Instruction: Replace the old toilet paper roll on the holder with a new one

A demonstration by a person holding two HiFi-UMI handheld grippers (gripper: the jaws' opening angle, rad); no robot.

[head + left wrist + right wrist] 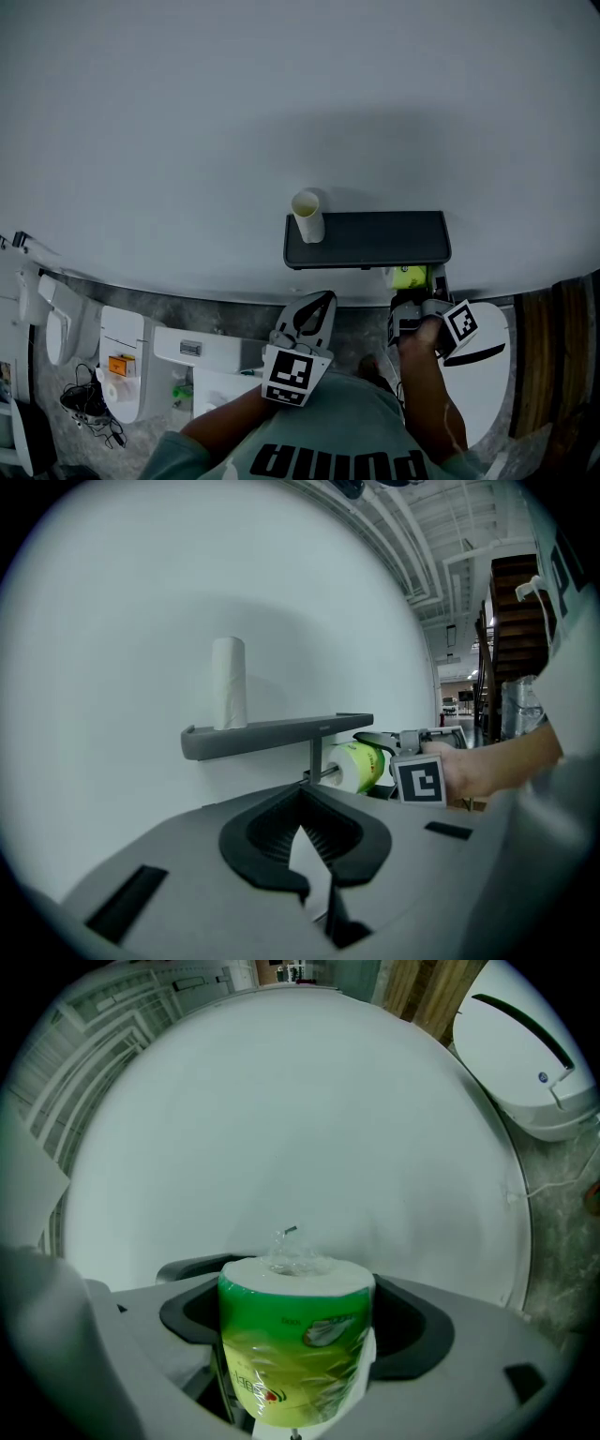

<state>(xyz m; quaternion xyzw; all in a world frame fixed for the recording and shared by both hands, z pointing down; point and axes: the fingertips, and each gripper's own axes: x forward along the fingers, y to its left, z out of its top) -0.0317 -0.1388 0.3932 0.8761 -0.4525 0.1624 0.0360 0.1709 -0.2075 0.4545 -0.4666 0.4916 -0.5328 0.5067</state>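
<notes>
Clamped between the jaws of the right hand-held gripper [411,295] is the new toilet paper roll [295,1344], which is seen in the right gripper view to be wrapped in green printed film, with the clear plastic bunched over its white end face. The roll is held just below the right end of the dark shelf [375,239] of the wall-mounted holder, close to the pale wall [281,94]. In the left gripper view a thin metal rod [323,775], carried on a post under the shelf, is shown reaching the roll's white end face; whether it has entered the core cannot be told. The old roll [307,216], reduced to a slim pale tube, is stood upright on the left end of the shelf, well apart from the new one. The left hand-held gripper [321,907] is held lower and to the left of the holder, pointed toward it; its black jaws are drawn together at the tips and nothing is held between them. The marker cube of the right hand-held gripper is seen beside the green roll, with the person's hand [478,766] behind it. White fixtures are seen on the grey floor [234,319] below.
</notes>
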